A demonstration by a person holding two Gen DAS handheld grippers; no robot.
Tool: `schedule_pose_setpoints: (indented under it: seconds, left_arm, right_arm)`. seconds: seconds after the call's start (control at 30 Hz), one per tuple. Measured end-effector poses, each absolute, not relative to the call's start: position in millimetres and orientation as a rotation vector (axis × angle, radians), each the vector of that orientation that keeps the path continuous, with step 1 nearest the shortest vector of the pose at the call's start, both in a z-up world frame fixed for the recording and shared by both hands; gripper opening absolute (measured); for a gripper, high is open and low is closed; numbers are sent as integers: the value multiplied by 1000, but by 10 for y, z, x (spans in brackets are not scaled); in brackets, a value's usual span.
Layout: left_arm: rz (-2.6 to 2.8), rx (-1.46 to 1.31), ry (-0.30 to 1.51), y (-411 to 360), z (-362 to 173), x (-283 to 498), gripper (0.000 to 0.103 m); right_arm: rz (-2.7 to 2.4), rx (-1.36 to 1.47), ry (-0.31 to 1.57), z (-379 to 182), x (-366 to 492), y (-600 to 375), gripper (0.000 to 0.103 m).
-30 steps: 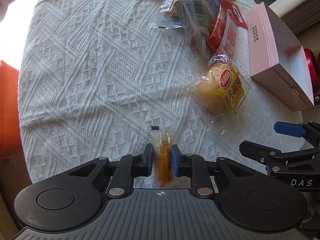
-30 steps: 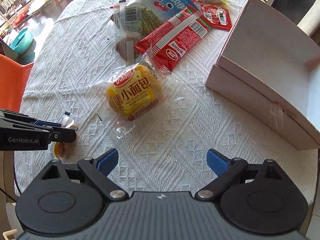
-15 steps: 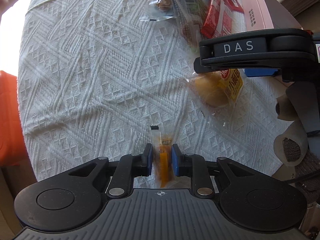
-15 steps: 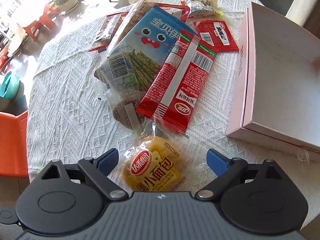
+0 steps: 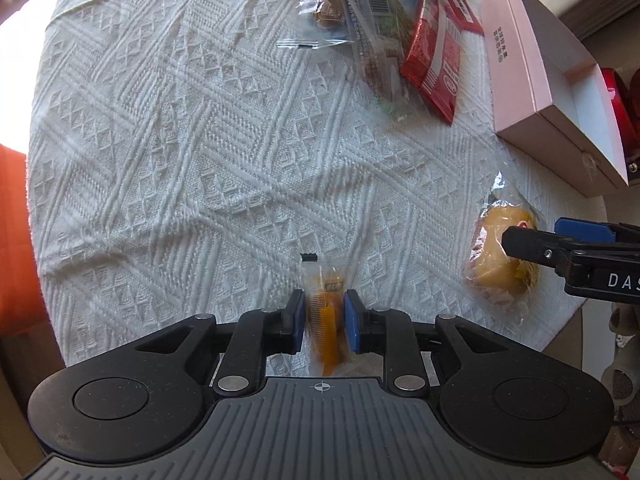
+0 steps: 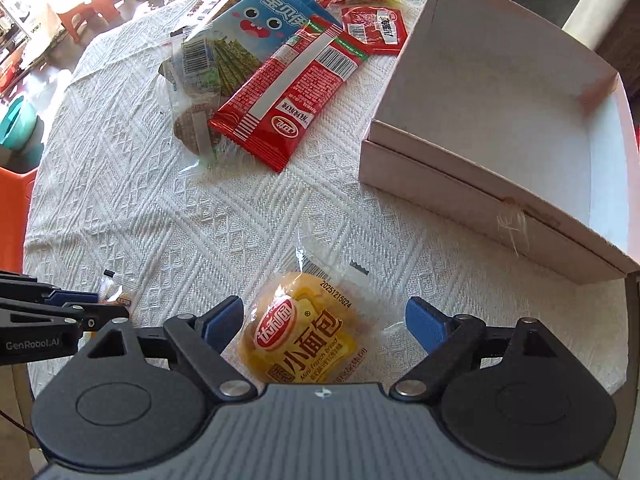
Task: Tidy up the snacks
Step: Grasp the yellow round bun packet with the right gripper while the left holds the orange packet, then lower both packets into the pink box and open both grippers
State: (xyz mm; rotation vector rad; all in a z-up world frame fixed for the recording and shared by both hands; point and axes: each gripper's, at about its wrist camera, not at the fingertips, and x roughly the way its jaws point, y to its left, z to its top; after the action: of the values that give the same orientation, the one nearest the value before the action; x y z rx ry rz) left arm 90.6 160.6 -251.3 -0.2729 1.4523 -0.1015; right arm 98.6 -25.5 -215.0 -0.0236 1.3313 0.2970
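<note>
My left gripper (image 5: 324, 320) holds a small orange snack packet (image 5: 326, 292) upright between its blue pads just above the white tablecloth (image 5: 180, 160); its jaws are easing open. A yellow mini bread bun in clear wrap (image 6: 304, 336) lies near the table's front edge. My right gripper (image 6: 324, 322) straddles it, jaws closing, and the pads do not press on it. In the left wrist view the bun (image 5: 496, 264) shows at the right under the right gripper (image 5: 532, 232). The open pink box (image 6: 460, 200) stands at the right.
A pile of snacks lies at the far side: a red packet (image 6: 288, 96), a blue seaweed packet (image 6: 256, 20) and several smaller ones. The pink box (image 5: 520, 72) sits near the table's right edge. An orange chair (image 6: 12, 216) stands at the left.
The right gripper swung out over the snack pile and came back. The bun now lies nearer the front right edge, between the right gripper's narrowing jaws. The left gripper stayed put with its packet.
</note>
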Motion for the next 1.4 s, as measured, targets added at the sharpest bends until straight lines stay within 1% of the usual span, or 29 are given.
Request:
schedule_pose_setpoints:
  seconds: [0.1,0.27,0.37,0.4,0.43,0.5,0.6,0.73,0.83,1.03,1.13,1.23,1.4]
  left_arm:
    - [-112,-268,1453,1623,-2501,891,26]
    - [-120,-235,1458,1542,-2500,905,27]
    - [-117,-196,1473,1457,-2486,935,27]
    - [-119,-177,1478,1419,-2478,946,26]
    - [-117,-150,1482,1372,-2469,958,26]
    - [-132,-139,1477,1282,-2444,988,23]
    - [-199,-217,1442,1167,-2326,1044,23]
    - [-279,-201,1391,878,-2092,1202,23]
    - [-348,-237,1356,655,-1881,1356,23]
    - [-460,-332,1178,145,-1337,1892,23]
    - [-461,-386,1099,-17,-1347,2231,25]
    - [-425,-345,1076,-111,-1437,2467,25]
    - [-306,-310,1050,175,-1424,2466,25]
  right_arm:
    - [207,-2,1334,-2147,972,-309,89]
    - [183,104,1424,-2335,1019,-305,90]
    - [208,22,1430,-2384,976,-154,87]
    - [225,-34,1412,-2361,950,-99,78]
    - [251,-72,1402,-2336,930,-75,65]
    - [299,-77,1401,-2272,897,-120,55]
    - [285,-28,1400,-2182,881,-346,53]
    - [225,21,1385,-2095,892,-735,53]
    - [198,59,1373,-2030,896,-985,53]
    - [173,123,1319,-1819,840,-1358,53]
    - [167,130,1280,-1750,836,-1402,53]
    - [154,111,1236,-1658,889,-1422,53]
    - [154,73,1115,-1408,1127,-1442,53]
